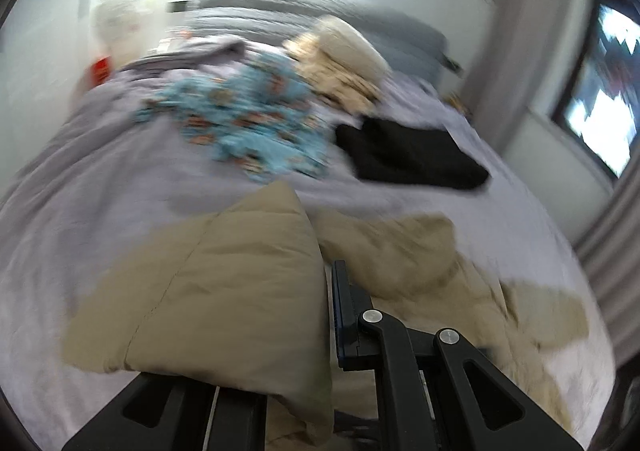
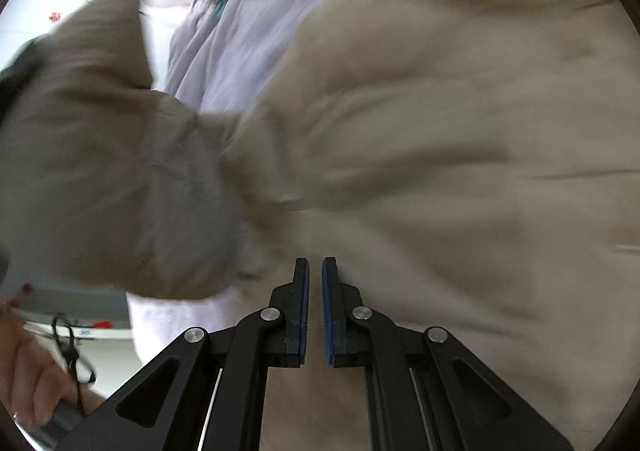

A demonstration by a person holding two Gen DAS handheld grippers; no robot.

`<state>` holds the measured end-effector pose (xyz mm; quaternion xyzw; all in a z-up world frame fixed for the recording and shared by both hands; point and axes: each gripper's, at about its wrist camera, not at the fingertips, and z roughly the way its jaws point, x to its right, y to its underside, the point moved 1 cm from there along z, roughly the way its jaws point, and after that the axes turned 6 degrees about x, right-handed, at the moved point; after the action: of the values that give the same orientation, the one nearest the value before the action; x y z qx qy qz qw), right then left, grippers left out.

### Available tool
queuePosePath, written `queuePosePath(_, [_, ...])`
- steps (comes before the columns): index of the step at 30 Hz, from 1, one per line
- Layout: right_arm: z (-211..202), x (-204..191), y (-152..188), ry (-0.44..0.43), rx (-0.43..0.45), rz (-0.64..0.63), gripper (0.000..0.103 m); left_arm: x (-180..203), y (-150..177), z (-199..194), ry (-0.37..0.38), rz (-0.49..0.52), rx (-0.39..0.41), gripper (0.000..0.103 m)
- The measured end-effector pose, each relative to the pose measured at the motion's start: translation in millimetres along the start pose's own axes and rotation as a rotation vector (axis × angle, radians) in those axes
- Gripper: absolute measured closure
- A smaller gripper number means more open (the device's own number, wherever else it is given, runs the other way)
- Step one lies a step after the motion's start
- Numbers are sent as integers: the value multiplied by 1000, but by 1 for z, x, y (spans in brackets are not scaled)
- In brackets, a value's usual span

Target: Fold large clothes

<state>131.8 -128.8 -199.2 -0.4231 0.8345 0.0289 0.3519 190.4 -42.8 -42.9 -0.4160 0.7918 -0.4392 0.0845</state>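
A large beige garment [image 1: 420,263] lies spread on the lilac bed cover [image 1: 100,179]. My left gripper [image 1: 329,291] is shut on one end of it. That end [image 1: 224,283] hangs lifted, draped over the left finger and hiding it; only the right finger [image 1: 342,299] shows. In the right wrist view the beige garment [image 2: 440,139] fills most of the frame, and its lifted end [image 2: 120,179] hangs at the left. My right gripper [image 2: 315,279] is shut just over the cloth, with a thin slit between its blue pads and no fabric seen in it.
Further up the bed lie a blue patterned garment [image 1: 248,119], a folded black garment [image 1: 412,159] and a cream one [image 1: 344,59]. A grey headboard [image 1: 320,7] stands behind, with a window [image 1: 604,91] at the right. A person's hand [image 2: 32,371] shows at the lower left.
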Motion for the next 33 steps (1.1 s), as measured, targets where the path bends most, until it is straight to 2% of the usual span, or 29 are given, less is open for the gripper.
queuePosePath(4, [-76, 70, -1, 162, 106, 38, 96, 68, 36, 56, -3, 151, -102, 92])
queuePosePath(7, [-103, 113, 1, 341, 143, 41, 96, 100, 81, 100, -40, 236, -236, 91])
queuePosePath(9, [-112, 134, 1, 349, 141, 76, 96, 105, 107, 120, -67, 256, -314, 91])
queuePosePath(11, [-115, 150, 0, 327, 146, 109, 96, 106, 118, 124, -90, 277, -317, 84])
queuePosePath(12, [-114, 155, -3, 314, 149, 117, 96, 107, 120, 121, -90, 289, -305, 74])
queuePosePath(13, [-112, 157, -5, 300, 153, 122, 96, 111, 120, 117, -78, 304, -300, 47])
queuePosePath(15, [-115, 162, -4, 289, 156, 132, 96, 117, 119, 109, -52, 314, -283, 11])
queuePosePath(18, [-103, 146, -3, 287, 156, 142, 95, 123, 119, 88, -27, 343, -252, 10])
queuePosePath(21, [-135, 149, 23, 299, 145, 125, 93, 119, 113, 57, 36, 321, -243, 10])
queuePosePath(22, [-136, 143, 21, 312, 140, 109, 85, 114, 112, 42, 57, 307, -234, 10])
queuePosePath(24, [-152, 133, 28, 346, 141, 46, 55, 98, 108, 17, 72, 281, -210, 10])
queuePosePath(25, [-154, 120, 24, 358, 155, -1, 33, 86, 105, 2, 49, 256, -185, 10])
queuePosePath(26, [-161, 111, 25, 359, 173, -40, 27, 71, 100, -9, 0, 227, -154, 10])
queuePosePath(29, [-156, 67, 11, 355, 206, -198, 27, 11, 88, -15, -226, 126, -96, 10])
queuePosePath(31, [-140, 32, 13, 349, 217, -328, 26, -28, 88, -6, -342, 50, -110, 10])
queuePosePath(33, [-115, -5, 20, 380, 223, -491, 24, -60, 96, 7, -412, -21, -148, 10])
